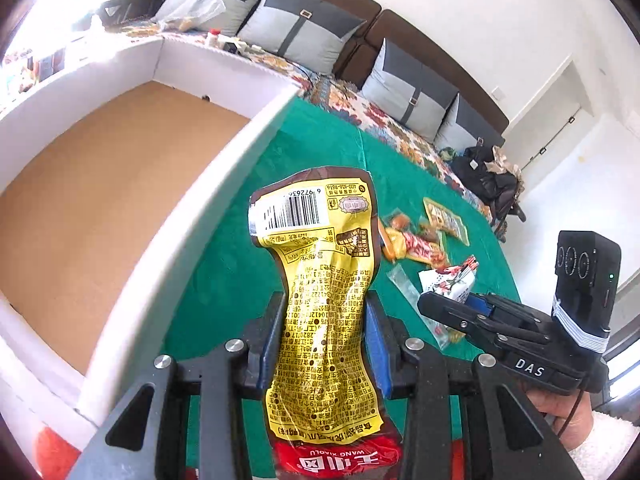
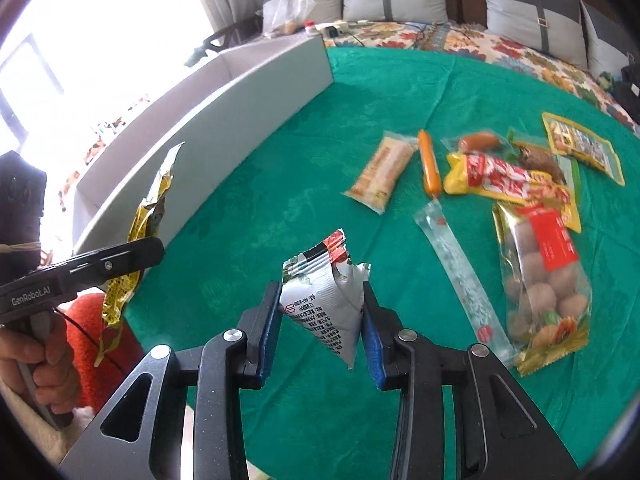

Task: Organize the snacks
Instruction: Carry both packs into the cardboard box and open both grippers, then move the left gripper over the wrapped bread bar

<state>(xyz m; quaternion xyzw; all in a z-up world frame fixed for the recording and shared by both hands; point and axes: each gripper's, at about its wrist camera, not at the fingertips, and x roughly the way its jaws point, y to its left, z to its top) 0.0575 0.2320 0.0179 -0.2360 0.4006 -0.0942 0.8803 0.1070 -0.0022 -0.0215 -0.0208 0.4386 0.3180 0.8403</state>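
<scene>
where green cloth [image 2: 320, 140] covers table | floral sofa [image 2: 500, 46] behind

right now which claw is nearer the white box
Left. The left claw, shut on the yellow packet, sits right beside the white box; the right claw, gripping the white packet, is farther out over the green cloth.

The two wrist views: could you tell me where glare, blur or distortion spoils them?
Left wrist: window glare whitens the upper left, fisheye bends the white box wall, the yellow packet print stays sharp. Right wrist: the window is blown out at upper left, the loose snacks look slightly smeared.
</scene>
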